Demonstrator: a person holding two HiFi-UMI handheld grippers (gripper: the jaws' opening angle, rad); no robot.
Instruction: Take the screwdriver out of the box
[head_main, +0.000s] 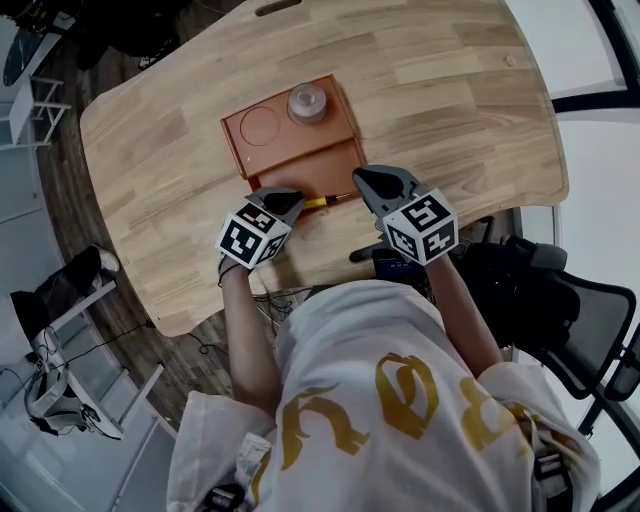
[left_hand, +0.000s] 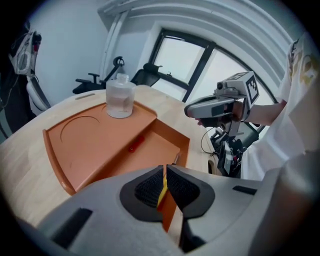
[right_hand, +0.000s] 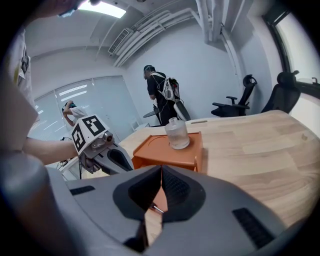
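Left gripper (left_hand: 165, 172) fingers clamp the yellow screwdriver (left_hand: 162, 194); right gripper (right_hand: 161, 172) fingers pinch its mostly hidden metal shaft, with the box (head_main: 300, 160) at twelve o'clock.

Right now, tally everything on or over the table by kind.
Orange box: 1
Clear bottle: 1
Screwdriver: 1
Small red piece: 1
Hand-held grippers: 2, left hand-held gripper and right hand-held gripper
Total: 6

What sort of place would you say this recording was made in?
Most likely an office or lab workroom: a large wooden table, office chairs by the wall, tall windows, and another person standing at the back.
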